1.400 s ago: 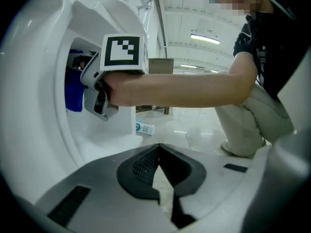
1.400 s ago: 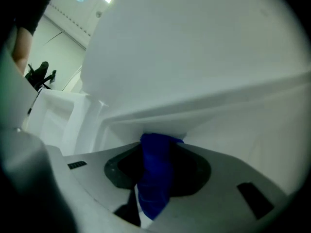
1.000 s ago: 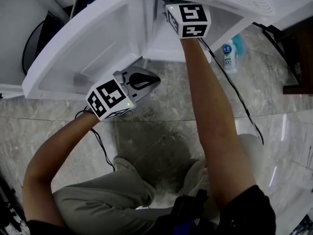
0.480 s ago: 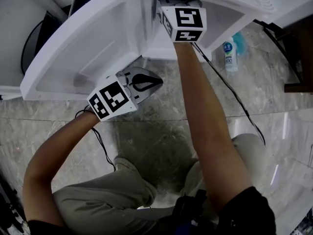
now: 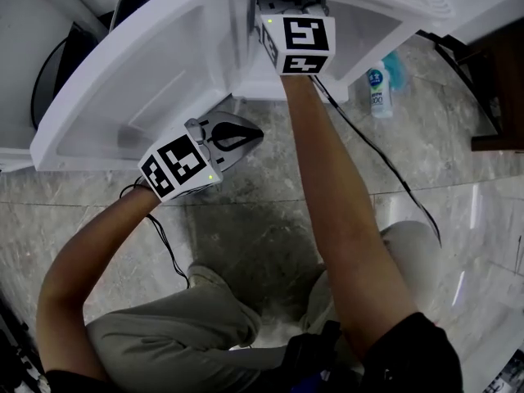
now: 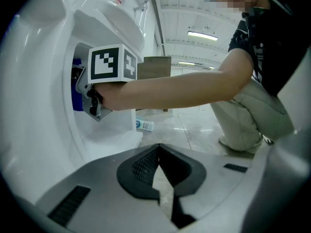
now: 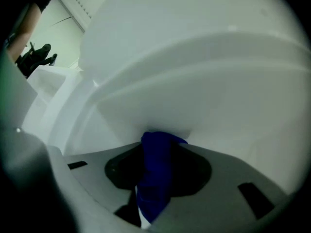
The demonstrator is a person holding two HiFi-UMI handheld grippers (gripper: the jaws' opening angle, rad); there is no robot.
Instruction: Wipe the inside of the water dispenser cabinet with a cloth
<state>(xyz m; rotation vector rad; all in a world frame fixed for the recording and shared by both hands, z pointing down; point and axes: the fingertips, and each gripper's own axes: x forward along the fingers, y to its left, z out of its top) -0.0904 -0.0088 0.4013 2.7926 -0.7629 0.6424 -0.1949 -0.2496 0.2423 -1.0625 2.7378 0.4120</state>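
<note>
My left gripper (image 5: 236, 137) hangs just outside the water dispenser cabinet (image 5: 147, 80), jaws closed on nothing. It is best held clear there. My right gripper (image 7: 163, 152) reaches inside, clamped on the blue cloth (image 7: 154, 188), a dark bunched fold touching the white inner wall. I'd press firmly and sweep evenly into the corners.

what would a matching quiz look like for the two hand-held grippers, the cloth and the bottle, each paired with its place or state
1 left hand-held gripper
2 right hand-held gripper
3 cloth
4 bottle

a lying on the floor
b shut, empty, outside the cabinet
c blue, between jaws
d inside the cabinet, shut on cloth

Pairs: 1-b, 2-d, 3-c, 4-a
</note>
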